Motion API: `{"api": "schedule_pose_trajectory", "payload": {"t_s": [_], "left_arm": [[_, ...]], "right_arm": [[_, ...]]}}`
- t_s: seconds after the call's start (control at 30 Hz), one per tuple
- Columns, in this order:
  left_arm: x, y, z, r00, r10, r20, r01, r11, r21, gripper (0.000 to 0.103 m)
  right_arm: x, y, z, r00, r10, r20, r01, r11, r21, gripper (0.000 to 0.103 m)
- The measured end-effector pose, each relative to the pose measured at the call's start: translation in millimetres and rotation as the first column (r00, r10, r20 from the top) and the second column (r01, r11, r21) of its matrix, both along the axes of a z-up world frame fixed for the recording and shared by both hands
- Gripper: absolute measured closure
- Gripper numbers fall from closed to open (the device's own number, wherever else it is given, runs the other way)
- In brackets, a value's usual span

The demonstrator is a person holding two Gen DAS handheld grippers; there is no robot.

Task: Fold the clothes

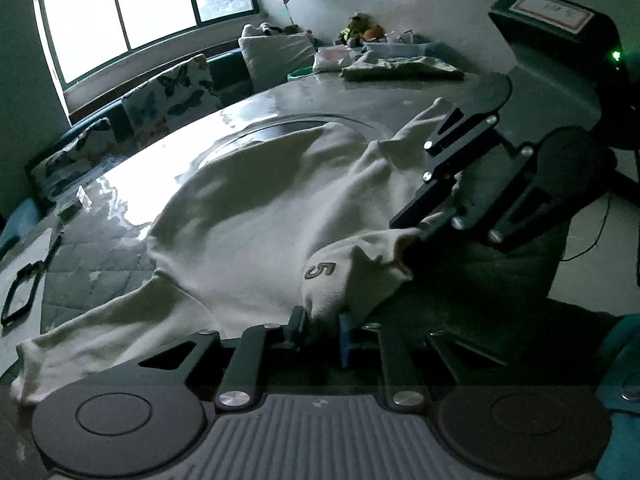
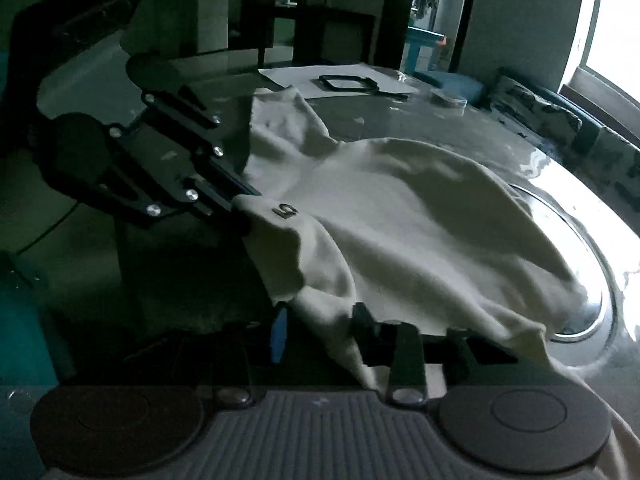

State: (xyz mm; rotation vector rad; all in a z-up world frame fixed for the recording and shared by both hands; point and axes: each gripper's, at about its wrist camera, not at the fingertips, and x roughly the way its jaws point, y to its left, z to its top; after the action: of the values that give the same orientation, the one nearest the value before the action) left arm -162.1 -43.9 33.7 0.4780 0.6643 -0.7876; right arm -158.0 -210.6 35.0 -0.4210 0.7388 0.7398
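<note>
Sweatshirt (image 1: 256,216), cream, lies spread over the table (image 1: 328,92), near edge lifted. Left wrist view: left gripper (image 1: 324,322) pinched on the edge by the "5" patch (image 1: 320,270); right gripper (image 1: 416,226) clamps cloth beside it.

Right wrist view: right gripper (image 2: 320,332) closed on the sweatshirt's hem.

Judged step: first fold. Next: carry the edge across the sweatshirt evenly.

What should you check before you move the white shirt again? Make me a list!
1. Left tool pinching the shirt: ok.
2. Right tool pinching the shirt: ok, cloth sits between its fingers.
3. Both tools holding the same near edge by the "5" patch: ok.
4. Sleeve lying flat: not ok, it trails off sideways.
5. Shirt body smooth: not ok, wrinkled.
6. Table clean underneath: cannot tell.
</note>
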Motion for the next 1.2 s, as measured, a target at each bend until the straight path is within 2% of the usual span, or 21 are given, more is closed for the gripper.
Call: {"api": "schedule_pose_trajectory", "payload": {"t_s": [0.07,0.17,0.23,0.3,0.43,0.5,0.57,0.63,0.7,0.77,0.87,1.1,1.2], "left_arm": [[0,1,-1,0.999,-0.010,-0.031,0.010,1.000,-0.002,0.086],[-2,4,-2,0.995,-0.048,-0.091,0.048,0.999,-0.006,0.085],[0,5,0,0.992,-0.056,-0.113,0.056,0.998,-0.010,0.079],[6,10,7,0.990,-0.065,-0.125,0.061,0.998,-0.035,0.075],[24,23,28,0.992,-0.055,-0.111,0.047,0.996,-0.078,0.057],[34,29,38,0.994,-0.049,-0.102,0.040,0.994,-0.097,0.054],[46,31,45,0.998,-0.015,-0.062,0.010,0.997,-0.082,0.053],[66,28,48,0.999,0.043,-0.029,-0.045,0.996,-0.080,0.053],[91,23,48,0.993,0.113,-0.030,-0.116,0.989,-0.094,0.053],[121,16,46,0.982,0.179,-0.057,-0.185,0.975,-0.126,0.053],[156,0,39,0.970,0.223,-0.098,-0.236,0.959,-0.158,0.053],[219,-46,23,0.963,0.243,-0.118,-0.259,0.954,-0.154,0.043],[237,-57,13,0.962,0.224,-0.158,-0.248,0.957,-0.148,0.043]], "right_arm": [[0,1,1,1.000,0.005,-0.008,-0.004,1.000,0.013,0.098],[-9,-5,6,0.997,0.051,-0.051,-0.050,0.999,0.015,0.098],[-16,-7,8,0.994,0.077,-0.081,-0.077,0.997,-0.001,0.098],[-15,-10,12,0.988,0.074,-0.137,-0.070,0.997,0.032,0.096],[-3,-32,33,0.982,0.029,-0.185,-0.004,0.991,0.134,0.085],[10,-45,44,0.980,-0.002,-0.200,0.040,0.982,0.186,0.081],[24,-58,55,0.977,-0.029,-0.210,0.079,0.969,0.233,0.076],[38,-68,63,0.979,-0.081,-0.187,0.125,0.963,0.239,0.071],[58,-74,66,0.976,-0.145,-0.164,0.181,0.956,0.232,0.070],[79,-79,65,0.969,-0.194,-0.156,0.227,0.945,0.237,0.066],[114,-90,60,0.952,-0.261,-0.162,0.296,0.920,0.257,0.062],[164,-96,34,0.923,-0.333,-0.194,0.376,0.889,0.262,0.061],[172,-100,28,0.917,-0.343,-0.203,0.389,0.880,0.272,0.061]]}}
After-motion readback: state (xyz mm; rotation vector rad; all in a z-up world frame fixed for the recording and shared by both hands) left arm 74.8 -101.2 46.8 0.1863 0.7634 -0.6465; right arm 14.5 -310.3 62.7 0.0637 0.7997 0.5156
